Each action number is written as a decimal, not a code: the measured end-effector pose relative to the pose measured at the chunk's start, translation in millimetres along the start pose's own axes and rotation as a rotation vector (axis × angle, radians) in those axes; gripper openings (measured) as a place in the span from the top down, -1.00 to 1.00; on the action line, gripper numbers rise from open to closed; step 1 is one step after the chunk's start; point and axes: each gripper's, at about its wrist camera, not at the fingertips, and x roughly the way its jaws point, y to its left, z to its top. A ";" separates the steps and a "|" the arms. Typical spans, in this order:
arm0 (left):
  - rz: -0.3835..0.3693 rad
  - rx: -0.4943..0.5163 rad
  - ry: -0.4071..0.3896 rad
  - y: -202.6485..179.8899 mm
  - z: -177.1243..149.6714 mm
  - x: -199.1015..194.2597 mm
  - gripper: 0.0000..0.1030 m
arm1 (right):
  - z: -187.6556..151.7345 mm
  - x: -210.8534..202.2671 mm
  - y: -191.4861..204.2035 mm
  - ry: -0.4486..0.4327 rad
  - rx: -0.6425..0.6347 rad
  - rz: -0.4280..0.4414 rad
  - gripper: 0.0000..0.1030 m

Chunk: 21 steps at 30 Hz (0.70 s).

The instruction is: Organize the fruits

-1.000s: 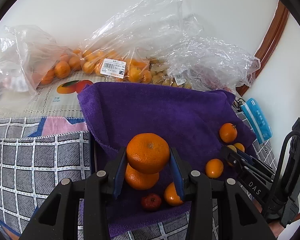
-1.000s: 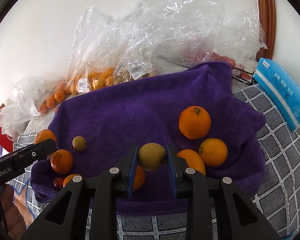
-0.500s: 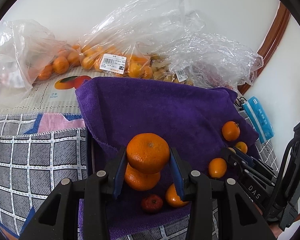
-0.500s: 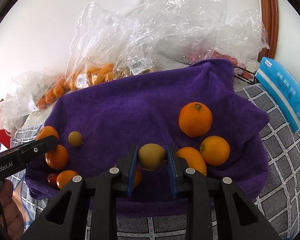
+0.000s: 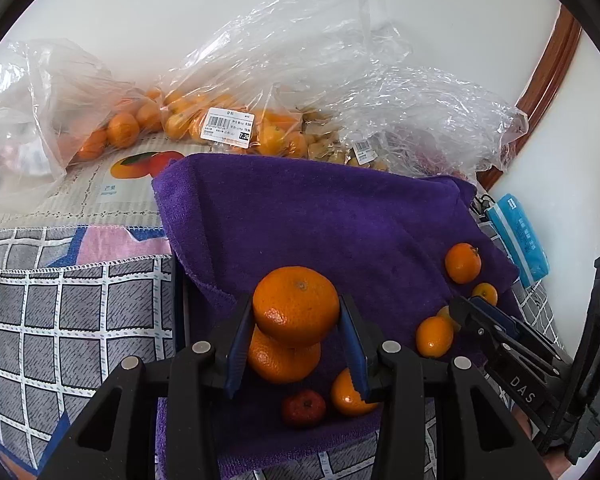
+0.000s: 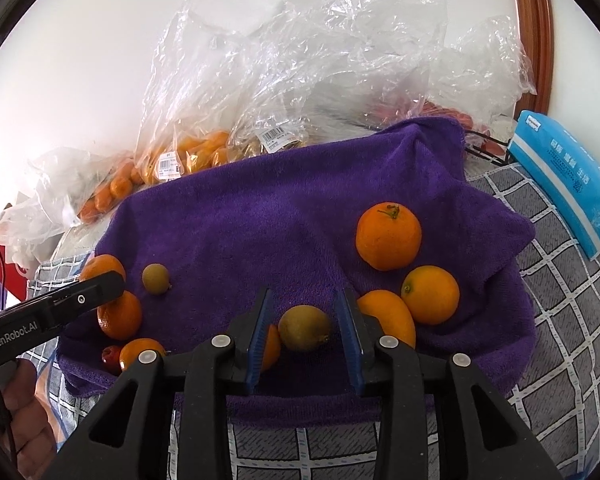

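Note:
My left gripper (image 5: 295,301) is shut on a large orange (image 5: 296,308) and holds it above another orange (image 5: 284,360) on the purple towel (image 5: 320,216). My right gripper (image 6: 302,294) is opening. A yellow-green round fruit (image 6: 304,328) lies between its jaws on the towel (image 6: 260,220), with small gaps to both pads. Three oranges (image 6: 388,236) lie to its right. A second small yellow-green fruit (image 6: 155,278) sits at the left, near the left gripper's finger (image 6: 80,300). A small red fruit (image 5: 303,408) lies by the towel's front edge.
Clear plastic bags of oranges (image 5: 220,120) and other fruit (image 6: 284,128) are heaped along the white wall behind the towel. A blue packet (image 6: 568,184) lies at the right. A grey checked cloth (image 5: 72,320) covers the surface. A hand (image 6: 24,408) shows at the lower left.
The right jaws have parted and the yellow-green fruit has dropped a little from between the pads onto the towel. The left gripper keeps its hold on the orange.

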 end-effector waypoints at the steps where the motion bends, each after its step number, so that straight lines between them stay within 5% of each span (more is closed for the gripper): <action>1: 0.001 -0.004 0.002 0.2 0.4 -1.5 0.22 | 0.0 -1.4 -0.1 -0.002 0.002 0.001 0.29; 9: 0.022 -0.005 -0.040 -4.0 1.9 -33.7 0.02 | 3.6 -29.6 -4.7 -0.042 0.045 0.000 0.10; 21: 0.072 0.044 -0.132 -29.1 -35.2 -115.6 -0.33 | -3.7 -114.2 6.5 -0.100 0.020 0.004 -0.51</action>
